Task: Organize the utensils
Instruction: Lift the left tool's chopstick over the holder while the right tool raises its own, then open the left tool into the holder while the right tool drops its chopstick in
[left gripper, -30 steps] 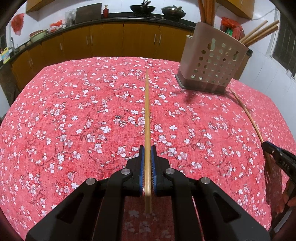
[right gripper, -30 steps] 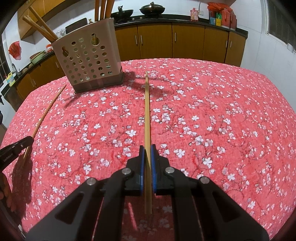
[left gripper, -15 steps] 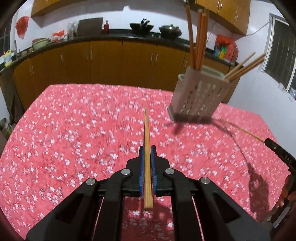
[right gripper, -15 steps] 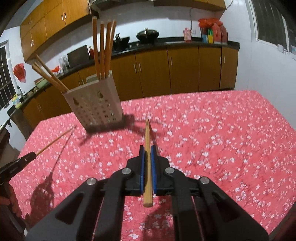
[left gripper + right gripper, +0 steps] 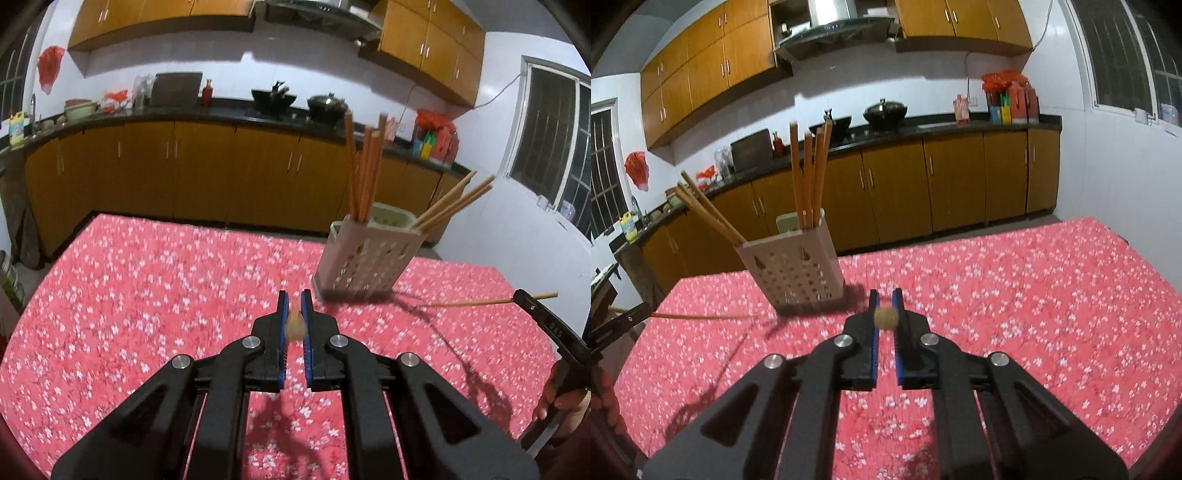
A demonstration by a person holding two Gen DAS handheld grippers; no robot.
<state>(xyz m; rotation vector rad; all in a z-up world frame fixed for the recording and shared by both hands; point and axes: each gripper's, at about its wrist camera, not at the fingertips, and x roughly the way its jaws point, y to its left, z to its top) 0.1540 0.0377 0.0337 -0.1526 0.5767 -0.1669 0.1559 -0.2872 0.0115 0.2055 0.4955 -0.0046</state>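
Note:
A beige perforated utensil holder [image 5: 365,260] [image 5: 792,271] stands on the red floral tablecloth [image 5: 147,302] [image 5: 1034,295] with several wooden chopsticks upright and leaning in it. My left gripper [image 5: 294,301] is shut on a wooden chopstick [image 5: 295,323], seen end-on between the blue pads. My right gripper [image 5: 884,299] is shut on another chopstick [image 5: 885,318], also seen end-on. Each gripper shows at the other view's edge: the right gripper [image 5: 532,302] with its chopstick [image 5: 469,303], the left gripper [image 5: 624,321] with its chopstick [image 5: 701,316]. Both hang above the cloth, short of the holder.
Brown kitchen cabinets [image 5: 184,177] and a dark counter with pots [image 5: 273,99] run behind the table. A person's hand [image 5: 561,391] shows at the left wrist view's right edge. A window [image 5: 554,133] is at the right wall.
Both grippers have lifted their chopsticks off the tablecloth and tilted upward. The chopsticks, first seen lengthwise on the cloth, now point nearly along the cameras' lines of sight.

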